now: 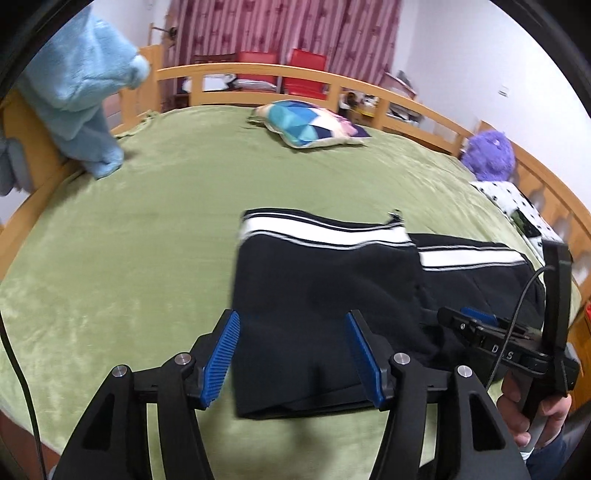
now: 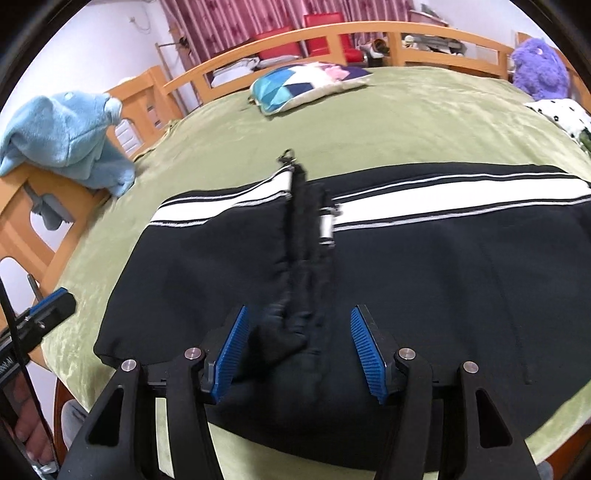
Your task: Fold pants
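We see one pair of black knit pants (image 2: 406, 277) with white side stripes, folded over on the fuzzy green bed (image 1: 129, 229). Our left gripper (image 1: 291, 354) and right gripper (image 2: 295, 354) both hover just above it, ribbed blue pads spread, seemingly gripping nothing

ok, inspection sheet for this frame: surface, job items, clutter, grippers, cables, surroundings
Surface: bed with a green blanket.
Job's things: black pants with a white stripe, one end folded over the rest.
Clutter: patchwork pillow, blue plush, purple plush, dotted cloth.
Grippers: left gripper open over the folded end; right gripper open over the pants.
Cables: black cable on the right gripper.
Surroundings: wooden rail, red chairs, curtain.
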Available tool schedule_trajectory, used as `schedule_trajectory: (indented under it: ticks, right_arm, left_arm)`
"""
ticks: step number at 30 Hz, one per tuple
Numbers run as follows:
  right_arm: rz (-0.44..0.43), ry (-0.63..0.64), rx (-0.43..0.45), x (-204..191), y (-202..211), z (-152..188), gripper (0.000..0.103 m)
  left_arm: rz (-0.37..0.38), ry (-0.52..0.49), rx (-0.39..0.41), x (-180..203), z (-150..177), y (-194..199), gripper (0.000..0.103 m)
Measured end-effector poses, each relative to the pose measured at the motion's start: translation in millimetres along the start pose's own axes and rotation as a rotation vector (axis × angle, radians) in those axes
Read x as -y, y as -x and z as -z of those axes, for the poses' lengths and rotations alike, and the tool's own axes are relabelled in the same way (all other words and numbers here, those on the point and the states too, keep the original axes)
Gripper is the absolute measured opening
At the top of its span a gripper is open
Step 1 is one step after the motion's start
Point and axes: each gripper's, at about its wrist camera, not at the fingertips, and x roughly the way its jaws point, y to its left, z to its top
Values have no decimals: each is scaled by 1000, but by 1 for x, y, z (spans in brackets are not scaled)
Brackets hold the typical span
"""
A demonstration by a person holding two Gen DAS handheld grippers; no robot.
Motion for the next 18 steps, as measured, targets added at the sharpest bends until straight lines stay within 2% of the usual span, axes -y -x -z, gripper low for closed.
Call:
schedule_trajectory:
  ticks: [6, 9, 10, 12, 14, 16, 18]
  right_arm:
    - [60, -4, -85, -8, -47, 5, 65]
    - [59, -41, -60, -8, -56, 6, 65]
    - [48, -40, -63, -9, -57, 4, 55]
    - [59, -18, -70, -11, -57, 1, 25]
    - [19, -6, -40, -7, -45, -5, 20]
    - [-17, -35, 62, 6, -12, -12, 19]
    - [-7, -72, 157, 26, 22, -19, 19]
  left_arm:
    - [-47, 46, 14, -38, 7, 6, 57]
    - [-50, 81, 0, -53, 9, 6, 57]
    - [-46, 94, -5, -57, 9, 5, 57]
    - [-35, 130, -13, -65, 8, 3, 57]
    - [-26, 146, -18, -66, 6, 3, 57]
    - [-24, 139, -16, -64, 5, 4, 57]
    - [-24, 128, -14, -59, 4, 4, 57]
